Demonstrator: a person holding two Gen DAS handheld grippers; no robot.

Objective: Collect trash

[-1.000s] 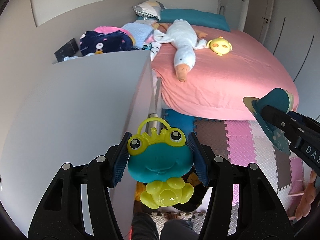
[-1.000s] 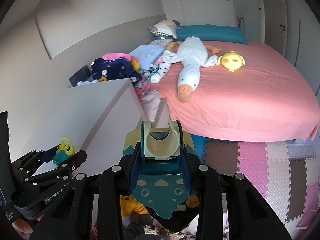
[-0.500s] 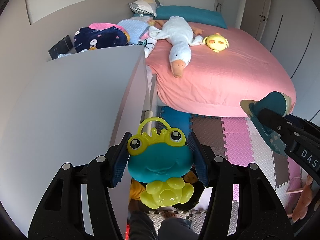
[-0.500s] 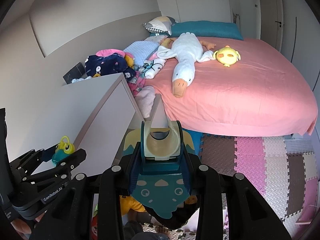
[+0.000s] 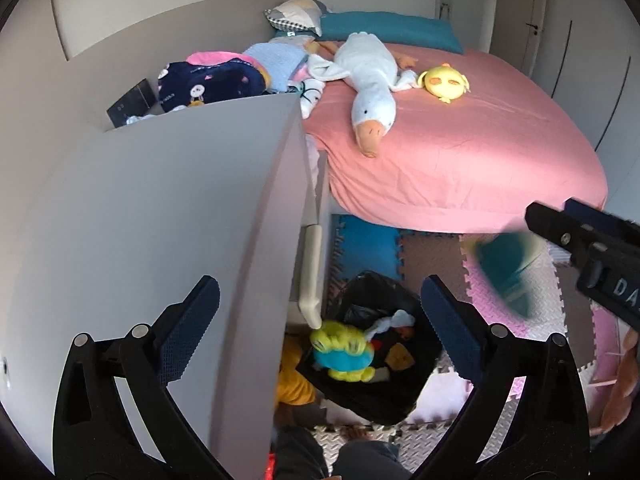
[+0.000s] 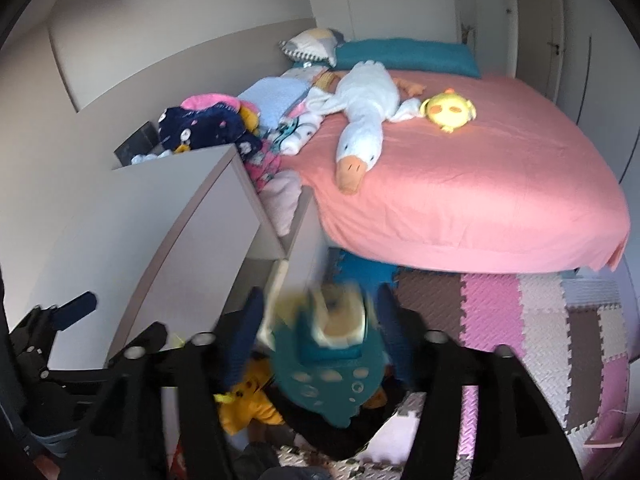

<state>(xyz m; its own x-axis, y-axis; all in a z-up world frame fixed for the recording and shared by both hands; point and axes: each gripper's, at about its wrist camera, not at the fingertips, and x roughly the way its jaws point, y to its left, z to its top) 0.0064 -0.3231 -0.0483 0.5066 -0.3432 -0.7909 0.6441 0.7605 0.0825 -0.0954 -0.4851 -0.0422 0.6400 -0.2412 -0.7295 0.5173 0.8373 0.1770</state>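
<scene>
In the left wrist view my left gripper (image 5: 320,292) has its jaws opening wide with nothing between them. The green and yellow frog toy (image 5: 344,350) lies below it, blurred, inside the black-lined bin (image 5: 360,282) on the floor. In the right wrist view my right gripper (image 6: 320,308) also has its jaws opening. The teal dinosaur toy (image 6: 328,364) is a blur between the parted fingers and drops free of the pads over the dark bin (image 6: 320,436). The left wrist view shows that toy (image 5: 508,276) as a teal smear under the right gripper's arm (image 5: 580,248).
A grey cabinet (image 5: 160,220) stands close on the left, right beside the bin. Behind is a bed with a pink sheet (image 5: 460,152), a white goose plush (image 5: 368,80) and a yellow plush (image 5: 444,78). Foam mats (image 6: 540,320) cover the floor. A yellow toy (image 6: 248,404) lies by the bin.
Both grippers have let go: the left opened wide and the frog toy fell into the bin; the right parted and the teal toy is falling out of it.
</scene>
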